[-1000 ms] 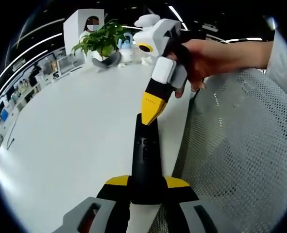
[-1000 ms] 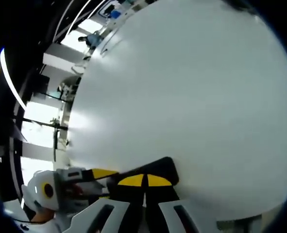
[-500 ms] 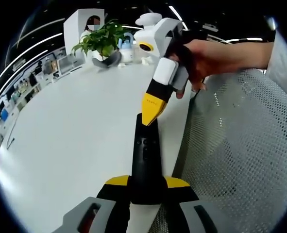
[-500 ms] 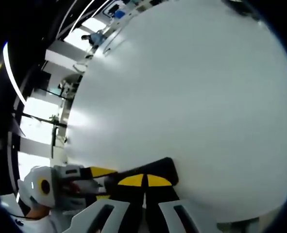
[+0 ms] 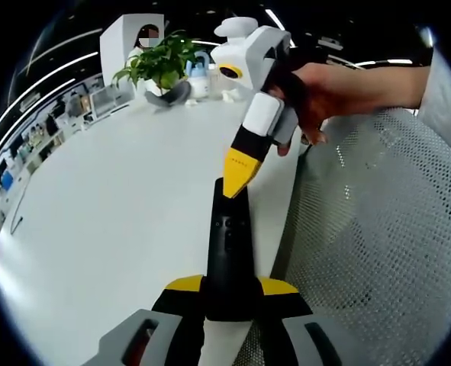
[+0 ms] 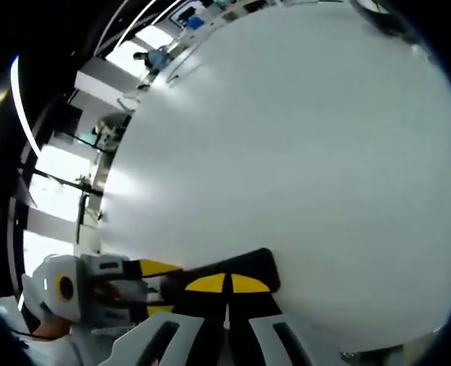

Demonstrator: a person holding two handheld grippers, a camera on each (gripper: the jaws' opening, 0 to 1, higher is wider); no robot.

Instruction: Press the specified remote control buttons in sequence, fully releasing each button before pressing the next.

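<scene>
Left tool: the left tool (image 5: pixel 229 293), yellow-tipped with black and grey jaws, is clamped on the near end of the slim black remote control (image 5: pixel 229 252); seen from the right gripper view it (image 6: pixel 153 278) comes in from the left, gripping the same remote (image 6: pixel 233 267).
Right tool: the right tool (image 5: pixel 233 185) reaches down from above in a person's hand (image 5: pixel 324 91), jaws drawn together to a single yellow point that rests on the far end of the remote; whether it presses a button I cannot tell. In its own view the yellow tips (image 6: pixel 225 284) meet with nothing between them.
Remote: held over the edge of the round white worktop (image 5: pixel 111 198), long axis running straight away from the left tool, button face up, far end pointing toward the right tool.
Around: a white perforated mesh chair back (image 5: pixel 378 229) sits just beside the remote on the right; a green leafy potted plant (image 5: pixel 160 65) and a small white robot figure (image 5: pixel 233 34) stand at the far side of the worktop, well apart.
In the way: the right tool's tip covers the remote's far end.
</scene>
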